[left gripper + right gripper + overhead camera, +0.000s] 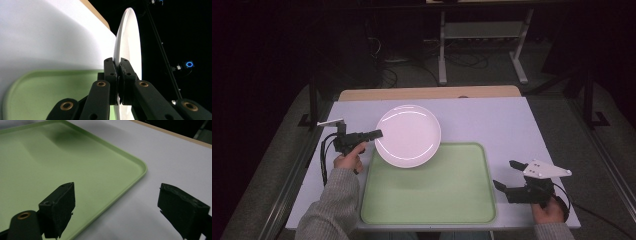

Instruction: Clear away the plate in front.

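Observation:
A white round plate (408,135) hangs over the far left corner of the green tray (437,195), held by its left rim. My left gripper (377,133) is shut on that rim; in the left gripper view the black jaws pinch the plate (127,37) edge-on at my left gripper (119,72). The plate is lifted off the table. My right gripper (508,175) rests open at the table's front right, beside the tray's right edge. In the right gripper view my right gripper (117,205) has its fingers (60,205) wide apart with nothing between them, over the tray (50,160) corner.
The white tabletop (502,125) has bare room to the right of and behind the tray. A wooden strip (427,93) runs along the far edge. Beyond it stand dark floor, cables and a metal stand (442,50).

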The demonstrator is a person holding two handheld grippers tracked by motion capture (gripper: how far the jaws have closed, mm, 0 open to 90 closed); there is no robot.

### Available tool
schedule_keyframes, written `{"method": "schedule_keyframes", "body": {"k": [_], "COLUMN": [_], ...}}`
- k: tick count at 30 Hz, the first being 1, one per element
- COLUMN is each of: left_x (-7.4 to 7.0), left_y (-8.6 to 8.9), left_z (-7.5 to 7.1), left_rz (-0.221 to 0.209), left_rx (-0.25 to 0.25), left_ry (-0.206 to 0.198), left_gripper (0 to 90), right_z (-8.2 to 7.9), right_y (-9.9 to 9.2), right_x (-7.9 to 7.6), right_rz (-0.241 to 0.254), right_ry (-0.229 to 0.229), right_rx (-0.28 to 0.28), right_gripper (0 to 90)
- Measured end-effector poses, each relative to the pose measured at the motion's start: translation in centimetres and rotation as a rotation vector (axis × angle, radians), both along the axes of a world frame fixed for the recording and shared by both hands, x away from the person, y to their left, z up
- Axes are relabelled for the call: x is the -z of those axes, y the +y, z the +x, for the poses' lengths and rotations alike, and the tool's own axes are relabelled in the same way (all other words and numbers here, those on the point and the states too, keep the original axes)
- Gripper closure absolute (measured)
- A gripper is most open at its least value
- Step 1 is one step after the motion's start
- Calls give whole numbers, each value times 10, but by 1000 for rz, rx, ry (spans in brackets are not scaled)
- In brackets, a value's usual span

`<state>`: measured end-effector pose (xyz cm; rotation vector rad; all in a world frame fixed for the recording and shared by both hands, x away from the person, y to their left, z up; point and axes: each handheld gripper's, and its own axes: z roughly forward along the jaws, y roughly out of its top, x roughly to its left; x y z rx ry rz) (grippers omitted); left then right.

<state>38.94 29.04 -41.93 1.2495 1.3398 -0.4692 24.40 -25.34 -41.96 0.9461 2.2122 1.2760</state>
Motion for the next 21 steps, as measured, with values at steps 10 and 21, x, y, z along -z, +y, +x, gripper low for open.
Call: {"method": "schedule_keyframes", "body": {"k": [10,21], "left_x": [1,9], "left_y": [-12,-24], "left_z": [-5,-12], "left_rz": [24,45], "left_rx": [54,102], "left_ry": [1,13], "left_gripper": [864,864], "right_z": [0,-1], "right_y": [0,1], "right_x": [0,0], "right_rz": [-1,-2], "right_ry": [2,1], "right_rx": [0,0], "right_gripper": [137,137]}}
